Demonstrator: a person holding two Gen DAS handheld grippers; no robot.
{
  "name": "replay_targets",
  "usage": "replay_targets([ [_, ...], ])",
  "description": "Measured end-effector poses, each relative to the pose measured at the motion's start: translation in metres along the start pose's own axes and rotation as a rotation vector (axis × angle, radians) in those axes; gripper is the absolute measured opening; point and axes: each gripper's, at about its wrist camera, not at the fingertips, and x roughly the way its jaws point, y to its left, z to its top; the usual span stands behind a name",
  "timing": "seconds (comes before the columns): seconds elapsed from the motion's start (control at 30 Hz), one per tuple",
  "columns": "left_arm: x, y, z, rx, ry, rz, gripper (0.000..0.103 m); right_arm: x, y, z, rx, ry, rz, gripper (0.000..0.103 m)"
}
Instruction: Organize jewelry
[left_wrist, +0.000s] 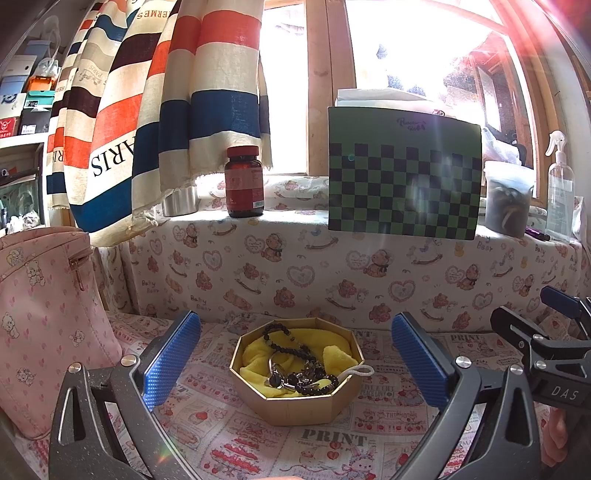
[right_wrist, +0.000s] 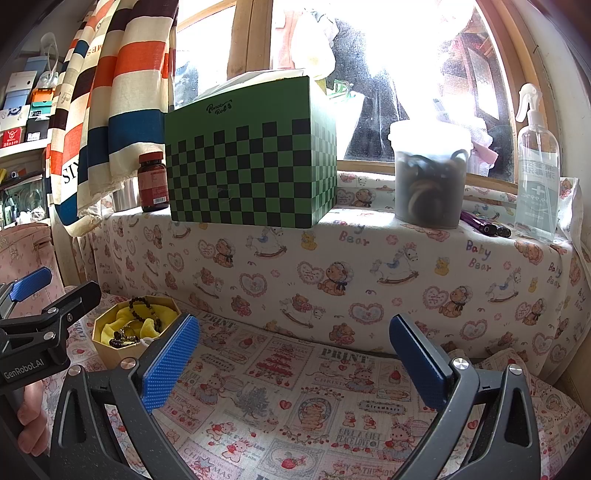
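Note:
A gold octagonal box sits on the printed cloth. It holds a yellow cloth and a tangle of dark bead bracelets and metal jewelry. My left gripper is open and empty, its blue fingers either side of the box and a little short of it. The box also shows in the right wrist view, at the far left. My right gripper is open and empty over bare cloth, to the right of the box. The right gripper shows at the right edge of the left wrist view.
A ledge behind carries a red pill bottle, a green checkered box, a lidded jar and a spray bottle. A pink bag stands at the left. A striped curtain hangs above.

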Motion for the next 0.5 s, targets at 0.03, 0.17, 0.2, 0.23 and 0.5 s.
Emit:
replay_targets([
  [0.03, 0.0001, -0.0001, -0.0001, 0.000, 0.001, 0.000, 0.103, 0.0000, 0.0000, 0.0000, 0.000, 0.000, 0.000, 0.103],
  [0.17, 0.0003, 0.0001, -0.0002, 0.001, -0.001, 0.000, 0.103, 0.0000, 0.0000, -0.0001, 0.000, 0.000, 0.000, 0.103],
  [0.2, 0.0004, 0.0001, -0.0002, 0.001, -0.001, -0.001, 0.103, 0.0000, 0.0001, 0.0000, 0.000, 0.001, 0.000, 0.103],
  [0.23, 0.0004, 0.0000, -0.0002, 0.001, -0.001, -0.001, 0.103, 0.0000, 0.0000, 0.0000, 0.000, 0.000, 0.000, 0.103],
  [0.5, 0.0003, -0.0015, 0.0002, 0.005, -0.004, -0.003, 0.103, 0.0000, 0.0001, 0.0002, 0.000, 0.001, 0.000, 0.103],
])
